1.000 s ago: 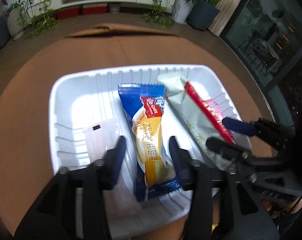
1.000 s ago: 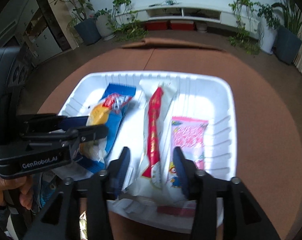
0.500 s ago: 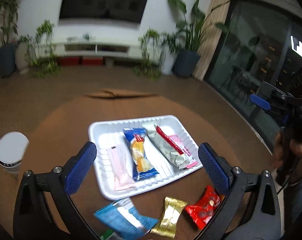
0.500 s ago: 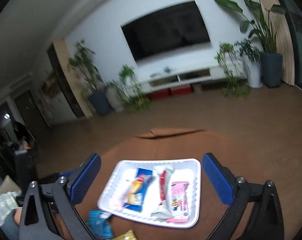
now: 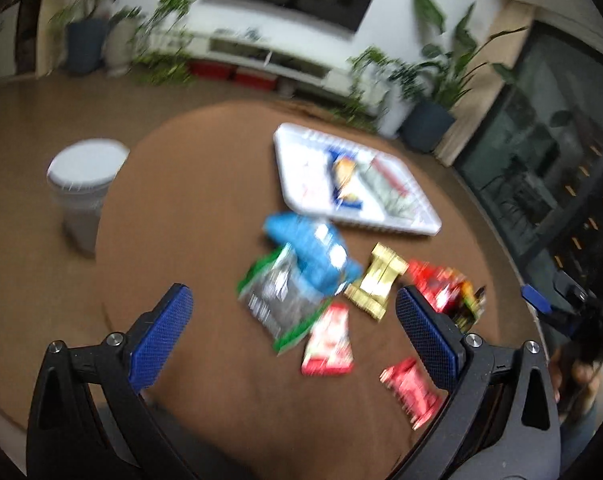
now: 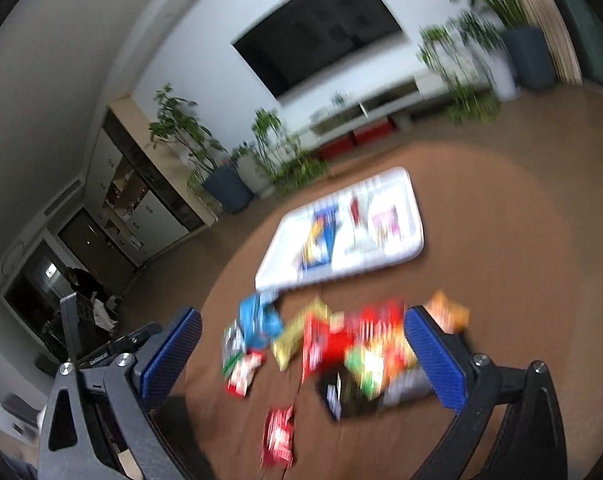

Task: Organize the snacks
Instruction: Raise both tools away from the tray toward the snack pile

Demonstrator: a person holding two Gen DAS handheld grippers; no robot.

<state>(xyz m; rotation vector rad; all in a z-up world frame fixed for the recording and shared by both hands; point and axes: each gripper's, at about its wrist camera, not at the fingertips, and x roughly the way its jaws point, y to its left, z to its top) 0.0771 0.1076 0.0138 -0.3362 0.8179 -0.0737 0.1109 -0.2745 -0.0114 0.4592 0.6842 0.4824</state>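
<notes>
Both hand-held grippers have pulled up and back from the white ribbed plastic tray (image 5: 381, 226), which now lies far off on the round brown tabletop (image 5: 181, 220). The left hand-held gripper (image 5: 293, 324), a second ago nearly closed around the blue and yellow wrapper in the tray, now has its jaws spread wide with nothing between them. The right hand-held gripper (image 6: 301, 354) is likewise spread wide. A loose heap of snack packets (image 6: 341, 348) in front of the tray has come into view. Both views are now motion-blurred.
</notes>
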